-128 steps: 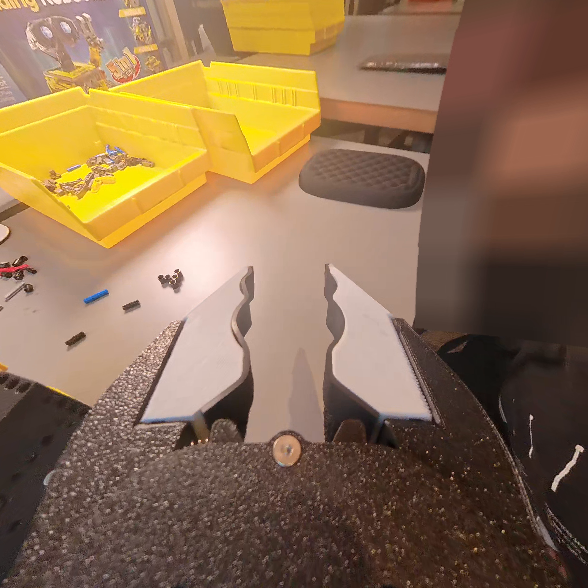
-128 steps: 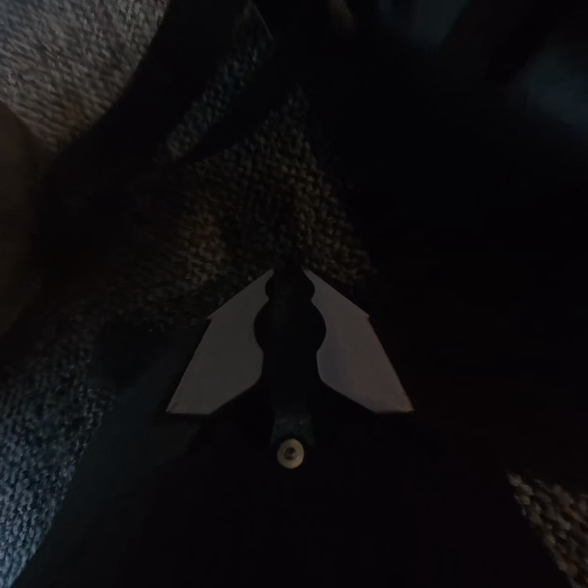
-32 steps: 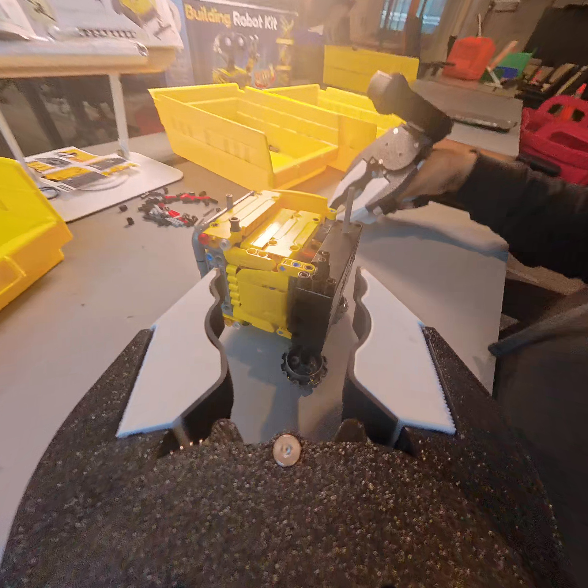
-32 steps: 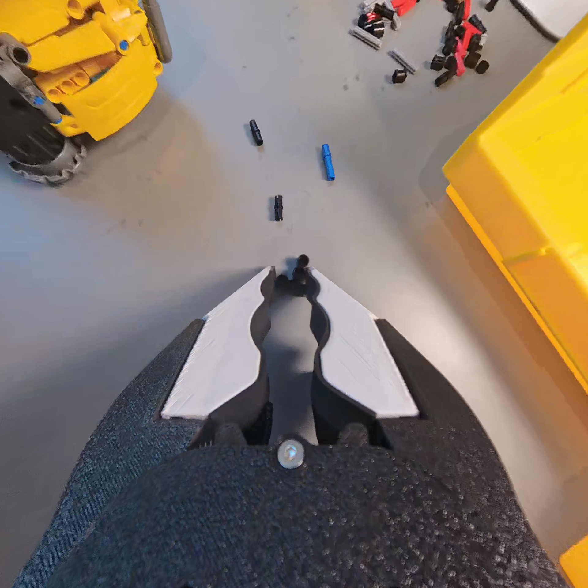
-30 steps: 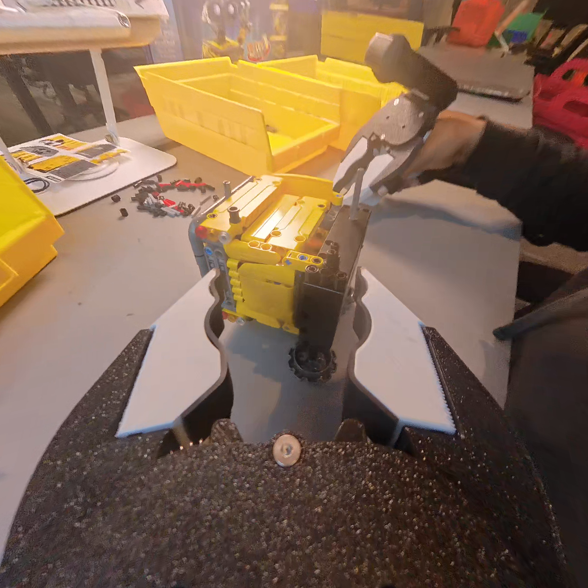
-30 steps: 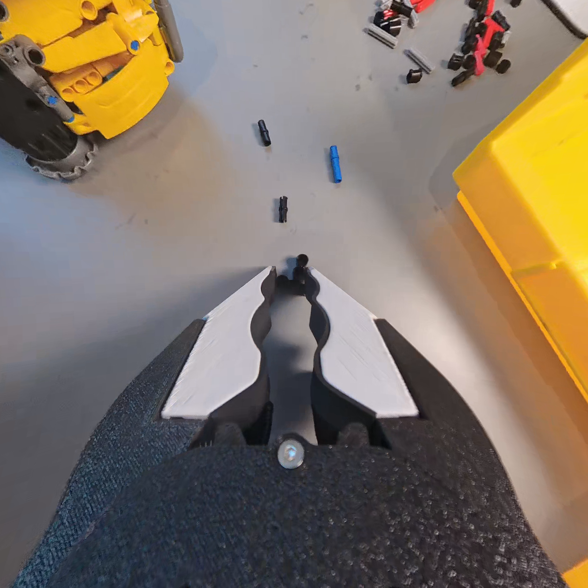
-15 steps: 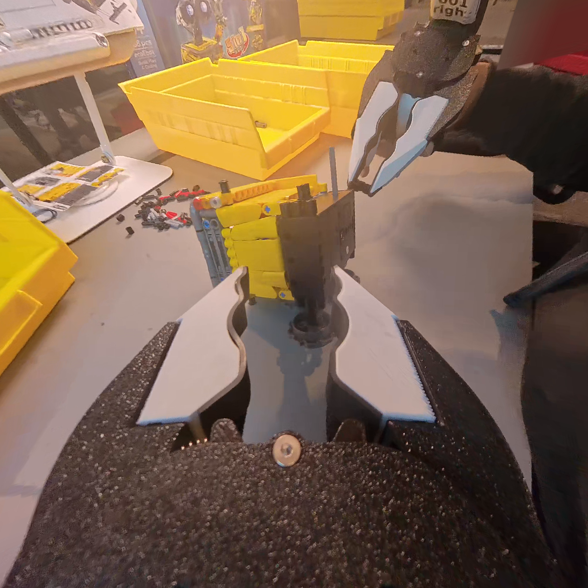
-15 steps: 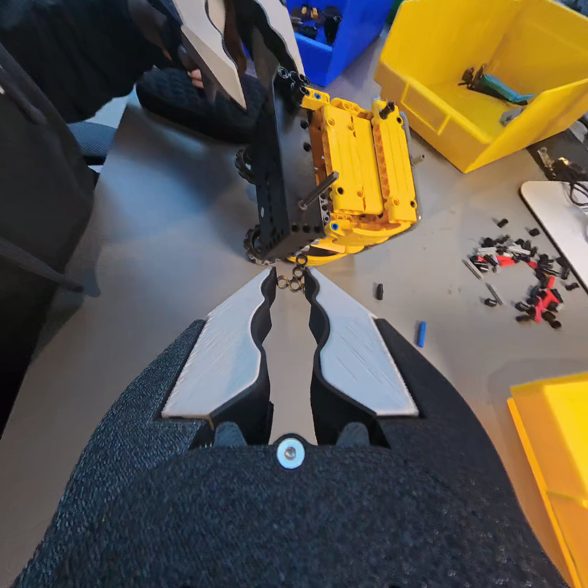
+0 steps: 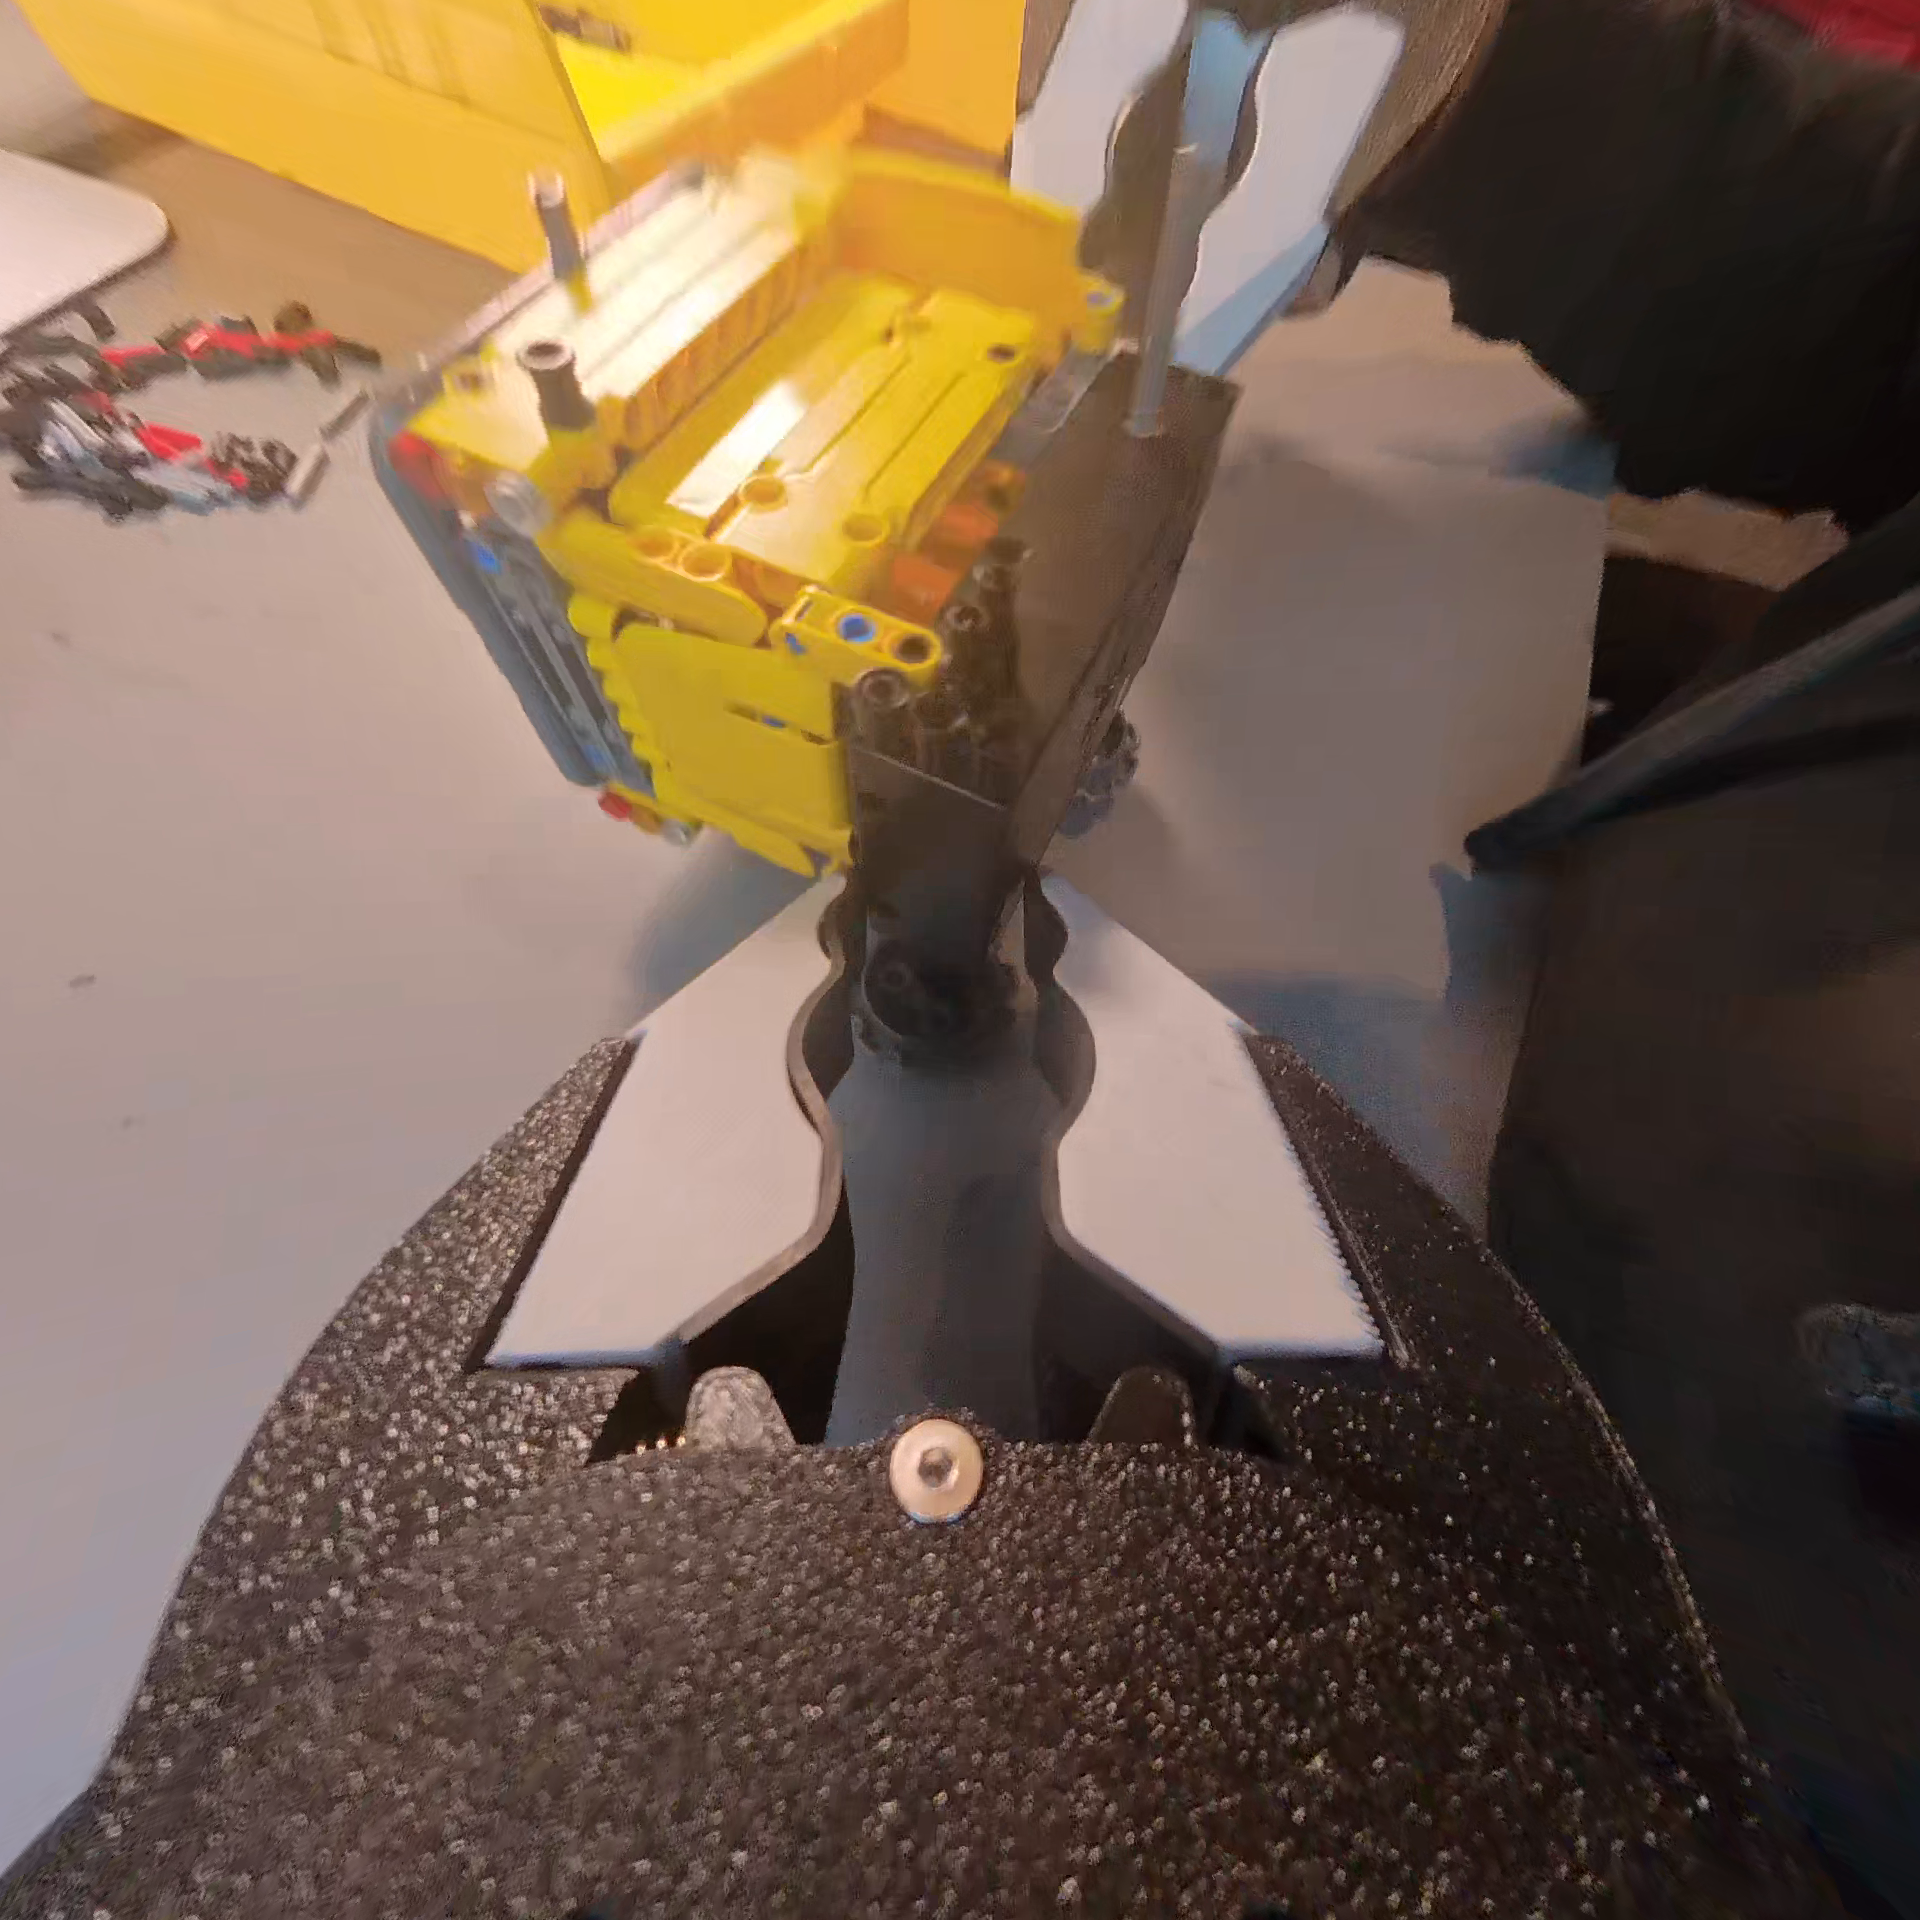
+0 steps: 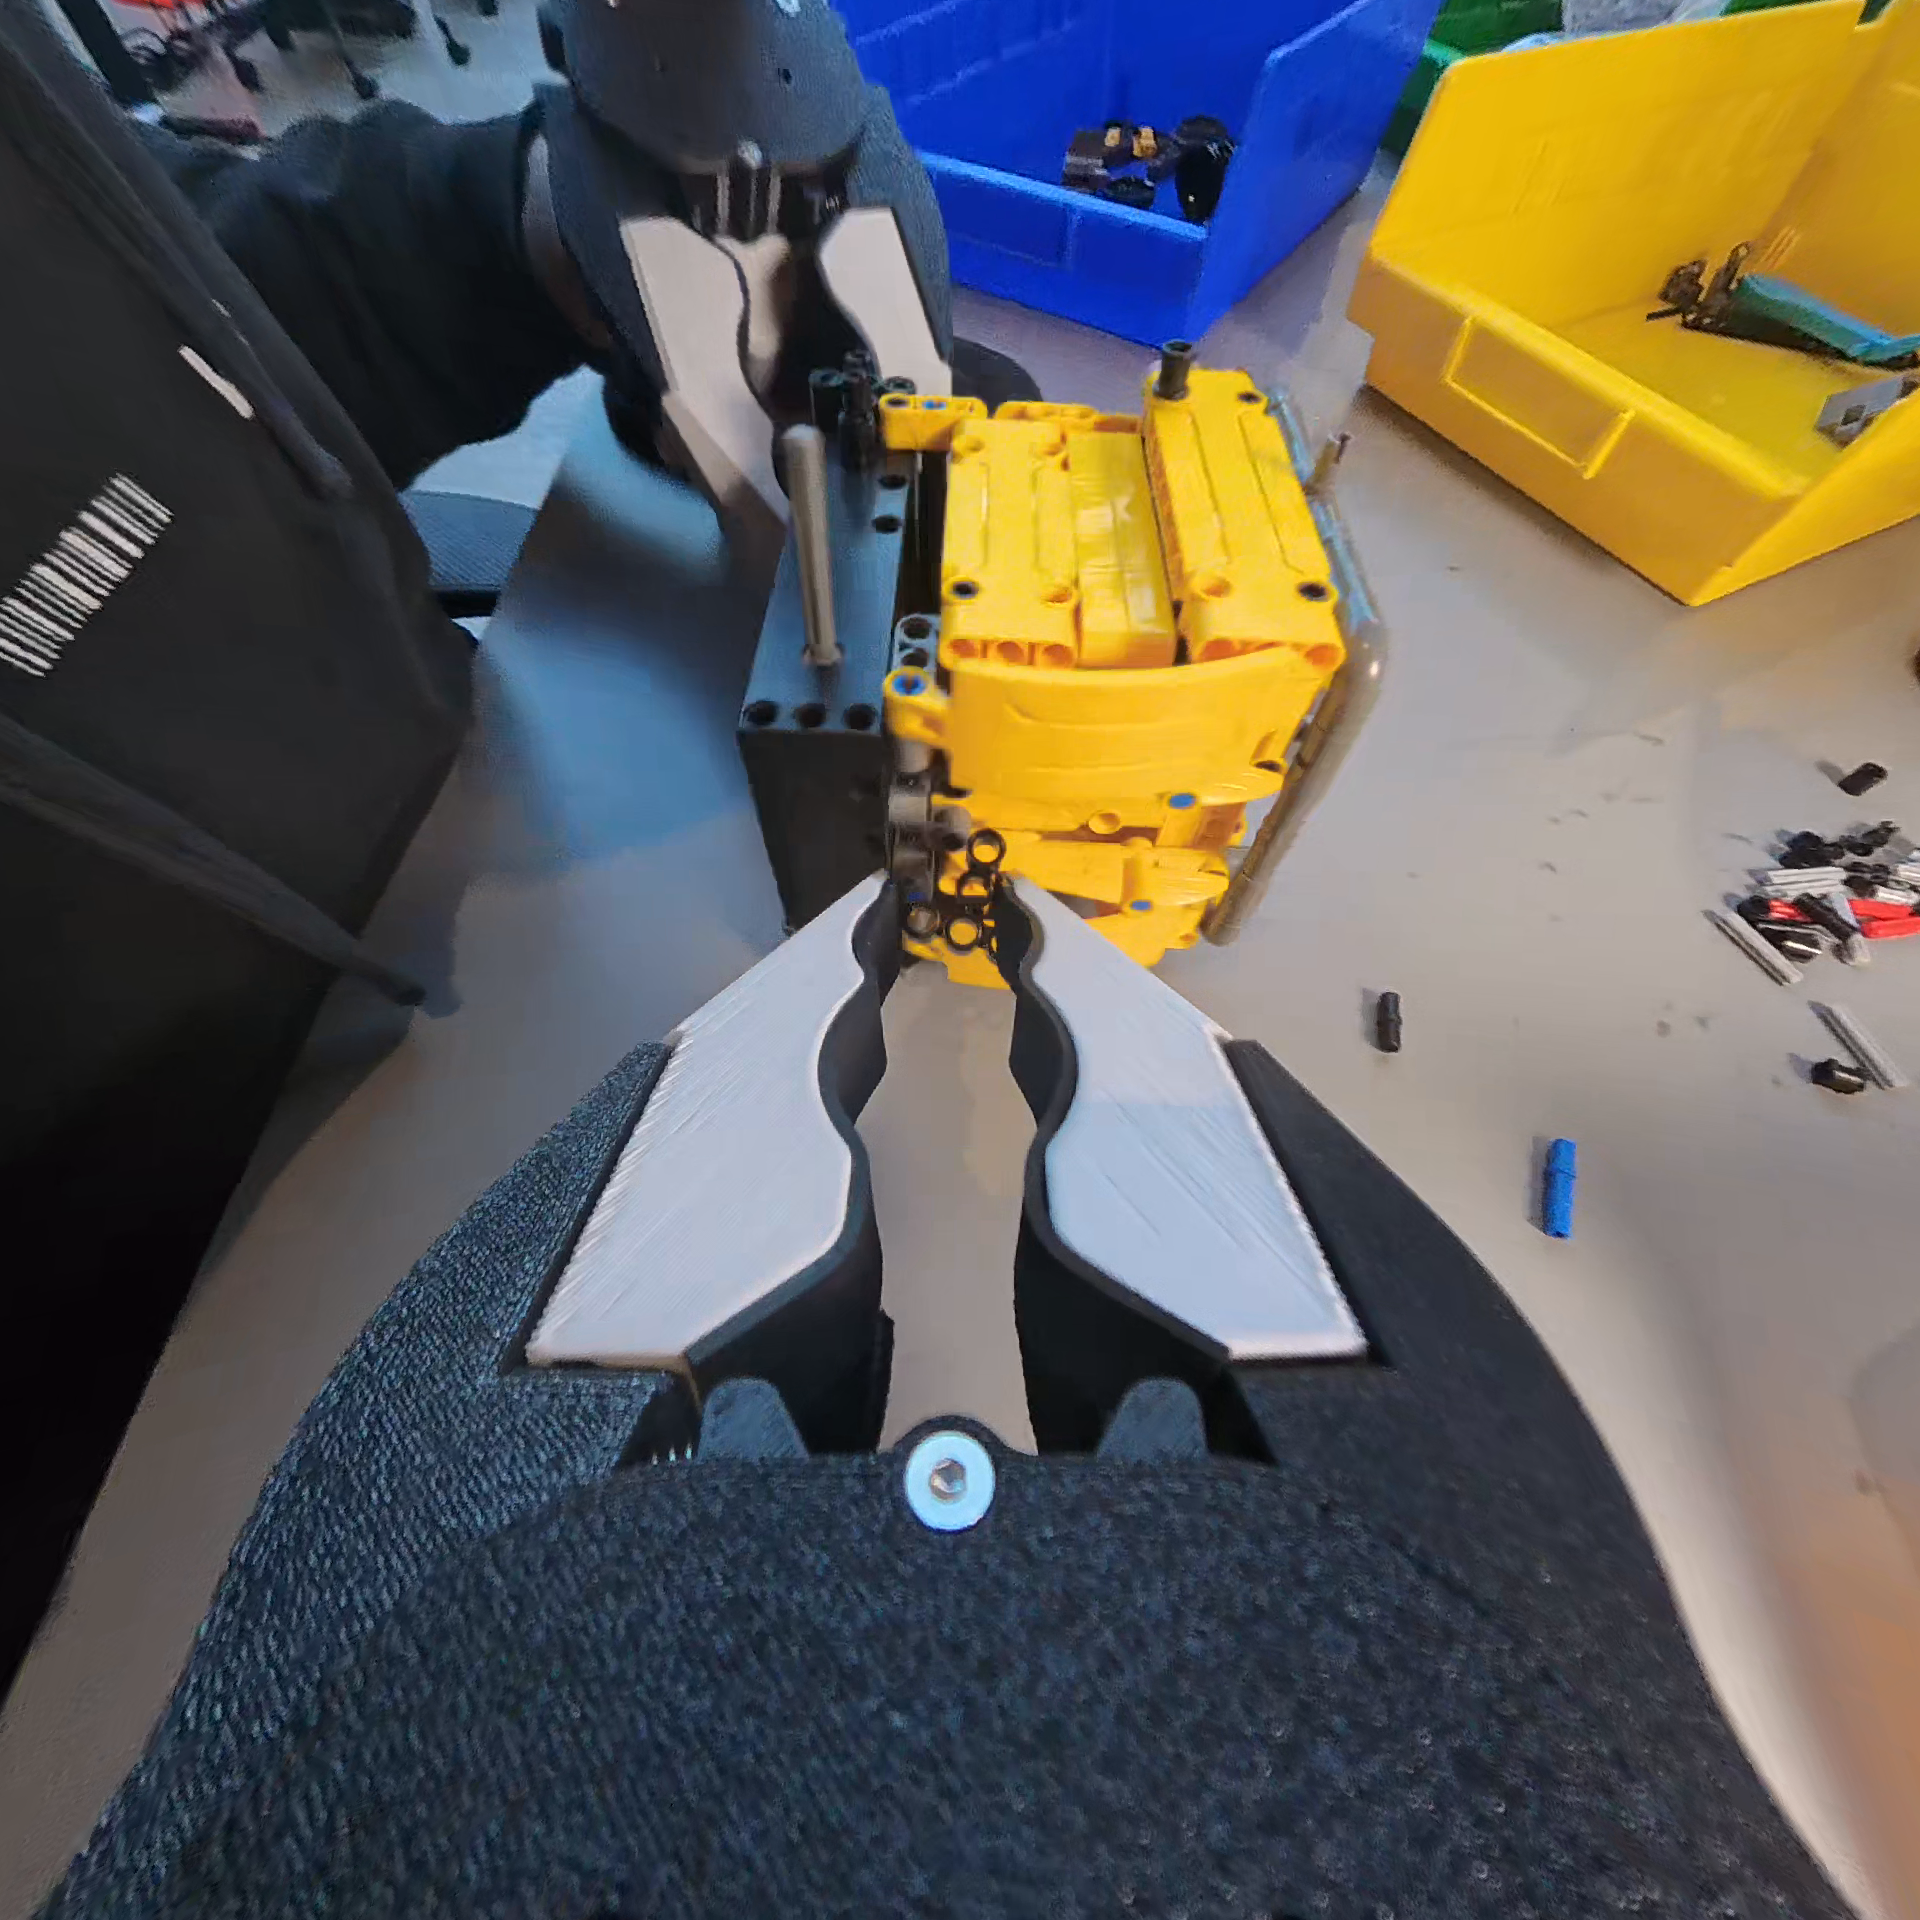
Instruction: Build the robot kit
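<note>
The left gripper is clenched on the black side panel of a yellow and black brick model, its two grey fingertips pinching the near lower end of that panel at about 12 o'clock in the left wrist view, with a black toothed wheel sitting between the fingers just behind the tips. The model stands on the grey table; a thin grey axle rises from the top of the black panel at 1 o'clock. In the right wrist view the right gripper grasps a small black connector piece with ring-shaped holes between its tips, held right against the lower near face of the model at 12 o'clock; whether the piece touches the model I cannot tell. The left gripper shows beyond the model at 11 o'clock, at the far end of the black panel. A blue bin lies at 12 o'clock and a yellow bin at 2 o'clock, both holding a few parts. Loose black, red and grey pins lie scattered at 3 o'clock, with a single blue pin nearer, well apart from the model.
</note>
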